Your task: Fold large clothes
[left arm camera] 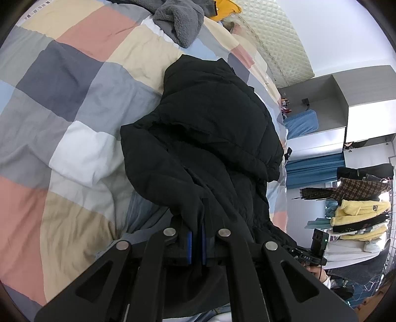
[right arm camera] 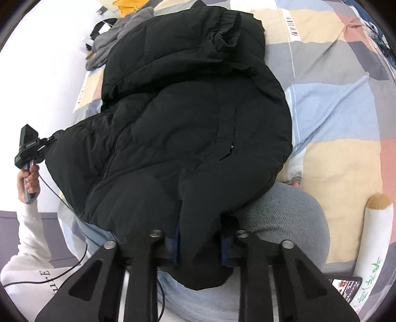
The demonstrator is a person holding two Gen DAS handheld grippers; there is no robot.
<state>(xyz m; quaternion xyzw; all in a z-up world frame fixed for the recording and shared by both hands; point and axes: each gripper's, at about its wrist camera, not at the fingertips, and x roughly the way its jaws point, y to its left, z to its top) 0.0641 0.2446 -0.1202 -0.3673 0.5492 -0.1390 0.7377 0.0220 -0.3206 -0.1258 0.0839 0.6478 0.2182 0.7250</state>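
Observation:
A large black padded jacket [left arm camera: 212, 128] lies on a checked quilt [left arm camera: 69, 104]. My left gripper [left arm camera: 197, 215] is shut on a fold of the jacket's near edge, the blue pads pressed close on the cloth. In the right wrist view the same jacket [right arm camera: 193, 119] fills the middle, zip side up, with a sleeve folded over its far end. My right gripper [right arm camera: 200, 237] is shut on a thick bunch of the jacket's near hem. The left gripper [right arm camera: 32, 148] shows at the left, held in a hand at the jacket's left edge.
A grey fleece garment [left arm camera: 178, 22] and a yellow one [left arm camera: 226, 7] lie at the far end of the bed. A wardrobe and a rack of hanging clothes [left arm camera: 358, 213] stand on the right. My grey-trousered leg [right arm camera: 284, 223] is under the jacket's hem; a phone [right arm camera: 346, 289] lies near.

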